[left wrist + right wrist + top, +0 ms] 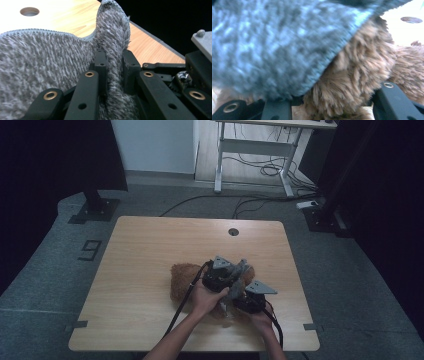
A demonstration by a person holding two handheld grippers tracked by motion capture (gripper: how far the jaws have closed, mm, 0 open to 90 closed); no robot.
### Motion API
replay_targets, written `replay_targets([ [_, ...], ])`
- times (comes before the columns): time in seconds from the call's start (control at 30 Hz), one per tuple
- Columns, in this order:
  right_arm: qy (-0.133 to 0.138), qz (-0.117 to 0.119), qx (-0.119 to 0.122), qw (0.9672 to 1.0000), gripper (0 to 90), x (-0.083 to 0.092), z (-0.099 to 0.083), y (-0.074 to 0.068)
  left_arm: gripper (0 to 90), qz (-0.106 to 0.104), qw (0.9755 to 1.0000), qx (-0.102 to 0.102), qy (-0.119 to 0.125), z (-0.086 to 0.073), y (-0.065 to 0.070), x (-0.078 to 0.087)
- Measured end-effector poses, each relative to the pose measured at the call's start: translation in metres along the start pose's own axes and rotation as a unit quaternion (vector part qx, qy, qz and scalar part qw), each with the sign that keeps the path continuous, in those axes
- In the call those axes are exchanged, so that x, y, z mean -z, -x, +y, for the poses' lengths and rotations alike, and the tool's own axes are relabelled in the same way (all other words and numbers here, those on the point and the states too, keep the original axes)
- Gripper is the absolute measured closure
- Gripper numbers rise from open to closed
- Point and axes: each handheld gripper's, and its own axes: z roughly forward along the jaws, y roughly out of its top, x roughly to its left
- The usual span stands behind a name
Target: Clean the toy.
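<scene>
Grey fuzzy cloth [50, 62], stitched hem, perhaps draping the brown plush toy [352, 82]

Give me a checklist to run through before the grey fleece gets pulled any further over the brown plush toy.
1. Left gripper clamped on the grey fleece: ok, a fold is pinched between its fingers.
2. Right gripper gripping the brown plush toy: cannot tell; fur lies between its fingers, but pad contact is hidden.
3. Fleece hem free of snags: ok, the stitched edge runs smooth.
4. Toy resting on the table: ok, well inside the edges.
5. Fleece covering the toy: not ok, much brown fur is exposed in the right gripper view.
6. Grippers clear of each other: cannot tell, they sit very close in the high view.
</scene>
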Motion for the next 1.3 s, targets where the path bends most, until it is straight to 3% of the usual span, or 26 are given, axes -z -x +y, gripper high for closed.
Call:
replay_targets([
  [0.2,0.002,0.006,-0.011,0.9999,51.4,0.0,0.0,0.003,77.4,0.045,0.999,-0.007,0.005,-0.011,-0.02,0.02],
  [0.3,0.004,0.008,-0.016,0.9998,51.5,0.0,-0.001,0.004,77.4,0.074,0.9972,-0.008,0.011,-0.018,-0.032,0.034],
  [0.37,0.005,0.009,-0.02,0.9997,51.5,0.0,-0.001,0.005,77.5,0.081,0.9966,0.006,0.013,-0.022,-0.046,0.044],
  [0.5,0.008,0.015,-0.023,0.9996,51.5,0.0,-0.001,0.005,77.5,0.068,0.9965,0.043,0.023,-0.03,-0.073,0.067],
  [0.67,0.007,0.015,-0.024,0.9996,51.5,0.0,-0.001,0.006,77.2,0.093,0.9923,0.068,0.045,-0.043,-0.096,0.097],
  [0.7,0.007,0.015,-0.024,0.9996,51.5,0.0,-0.001,0.006,77.3,0.093,0.9923,0.068,0.045,-0.043,-0.096,0.097],
  [0.77,0.007,0.016,-0.027,0.9995,51.5,0.0,-0.001,0.006,77.5,0.111,0.9893,0.086,0.04,-0.057,-0.112,0.106],
  [0.83,0.007,0.017,-0.029,0.9994,51.5,0.0,-0.001,0.006,77.8,0.112,0.9882,0.1,0.028,-0.07,-0.121,0.108],
  [0.97,0.008,0.018,-0.031,0.9993,51.7,-0.001,-0.002,0.006,78.5,0.122,0.9866,0.109,-0.006,-0.099,-0.128,0.097],
  [1.1,0.008,0.018,-0.034,0.9992,51.8,-0.001,-0.002,0.006,78.5,0.115,0.9847,0.126,-0.036,-0.113,-0.137,0.09],
  [1.17,0.008,0.018,-0.034,0.9992,51.9,-0.001,-0.002,0.007,78.4,0.11,0.9845,0.134,-0.028,-0.112,-0.138,0.093],
  [1.3,0.01,0.012,-0.033,0.9993,52.2,-0.001,-0.002,0.007,78.0,0.112,0.9864,0.12,0.006,-0.09,-0.132,0.11],
])
